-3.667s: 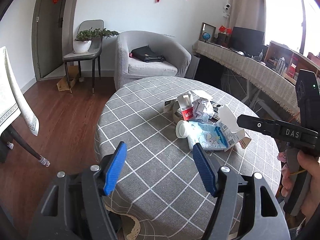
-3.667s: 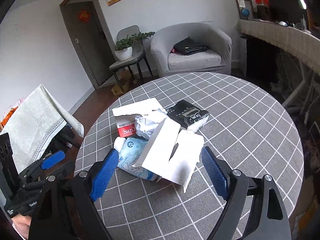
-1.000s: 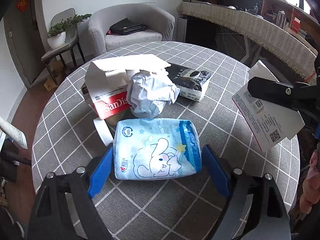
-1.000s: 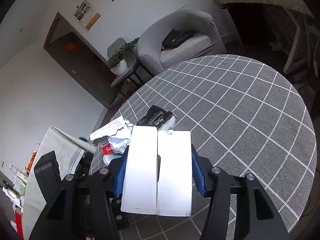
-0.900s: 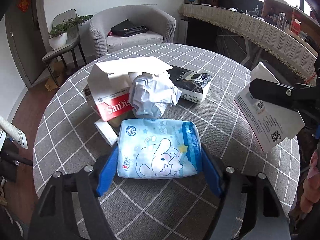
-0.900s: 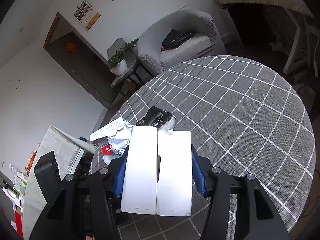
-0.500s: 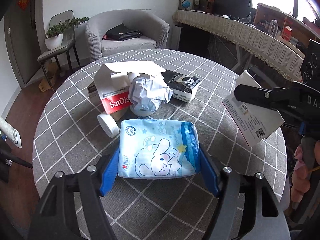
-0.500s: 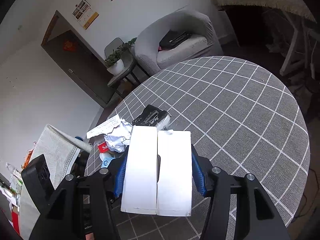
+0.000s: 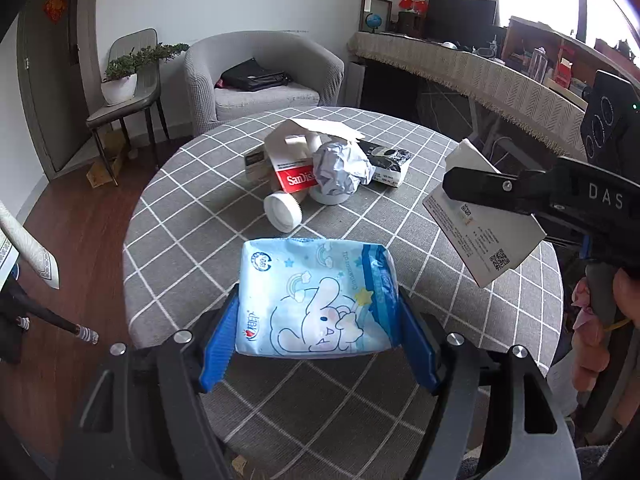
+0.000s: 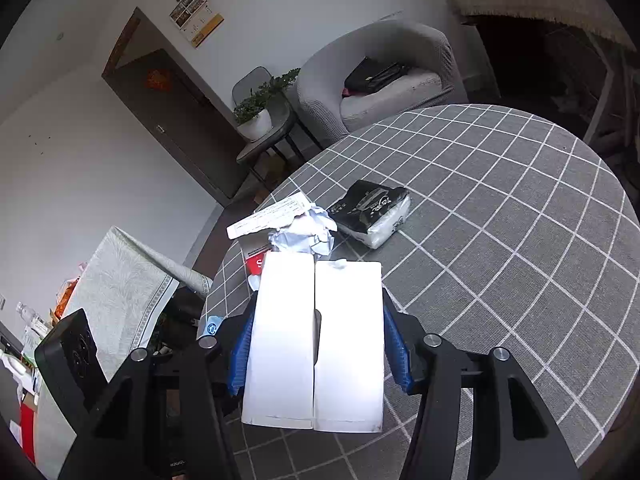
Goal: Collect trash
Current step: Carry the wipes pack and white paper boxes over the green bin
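While the left gripper (image 9: 318,330) pinches a bunny-print pack (image 9: 316,298), the right gripper (image 10: 316,340) clamps a white box (image 10: 314,344) beside SanDisk carton (image 9: 298,178)

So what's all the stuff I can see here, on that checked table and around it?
tissue pack: one, blue and white, between the left gripper's pads
white box: one, clamped in the right gripper
SanDisk box: one, red and white, open, mid-table
crumpled paper: one, white, against that box
black packet: one, beside the paper
white lid: one, on the cloth
table: one, round, grey checked cloth
armchair: one, grey, behind, black bag on its seat
potted plant: one, on a chair
left gripper: blue pads
right gripper: blue pads
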Tool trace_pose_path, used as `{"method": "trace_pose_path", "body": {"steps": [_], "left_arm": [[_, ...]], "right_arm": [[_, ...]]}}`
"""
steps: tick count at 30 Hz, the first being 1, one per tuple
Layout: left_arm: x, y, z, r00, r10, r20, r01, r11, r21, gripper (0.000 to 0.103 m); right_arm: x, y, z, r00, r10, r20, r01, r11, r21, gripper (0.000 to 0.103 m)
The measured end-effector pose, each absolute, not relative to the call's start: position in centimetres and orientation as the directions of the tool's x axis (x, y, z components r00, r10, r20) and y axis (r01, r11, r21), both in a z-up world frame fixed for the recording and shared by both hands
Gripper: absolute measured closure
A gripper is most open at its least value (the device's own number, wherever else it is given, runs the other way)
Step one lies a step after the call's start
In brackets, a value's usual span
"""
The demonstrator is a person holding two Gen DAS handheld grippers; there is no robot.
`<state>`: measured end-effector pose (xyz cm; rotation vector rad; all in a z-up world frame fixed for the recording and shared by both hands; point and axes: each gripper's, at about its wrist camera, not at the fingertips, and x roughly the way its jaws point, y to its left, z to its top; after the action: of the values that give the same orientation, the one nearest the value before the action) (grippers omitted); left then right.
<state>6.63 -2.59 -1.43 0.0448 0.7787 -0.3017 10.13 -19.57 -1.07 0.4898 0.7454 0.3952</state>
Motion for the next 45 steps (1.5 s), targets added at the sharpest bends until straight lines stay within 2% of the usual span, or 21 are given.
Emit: {"method": "trace_pose_path", "body": {"steps": [16,25,45], "left_arm": [[5.5,8.1,-1.8,0.687,-0.155,-0.71,0.12,0.988,-0.099,0.028],[5.2,15.1,-4.2,0.647,-0.066,-0.759,0.01,0.997,-0.078,0.028],[4.3,24.5,-11.6,0.421,-0.041,-0.906,-0.099,0.991,-0.091,0.028]], "right_arm": [[10.2,-12.0,-0.8,0.616,0.558,-0.556,-0.269,0.813,0.517,0.047],[11.4,-6.0,-0.3,0.564,0.605,-0.561,-0.358,0.792,0.494,0.047],[11.2,6.4,-1.5,0.44,0.657,-0.612,-0.524,0.741,0.419,0.047]]}}
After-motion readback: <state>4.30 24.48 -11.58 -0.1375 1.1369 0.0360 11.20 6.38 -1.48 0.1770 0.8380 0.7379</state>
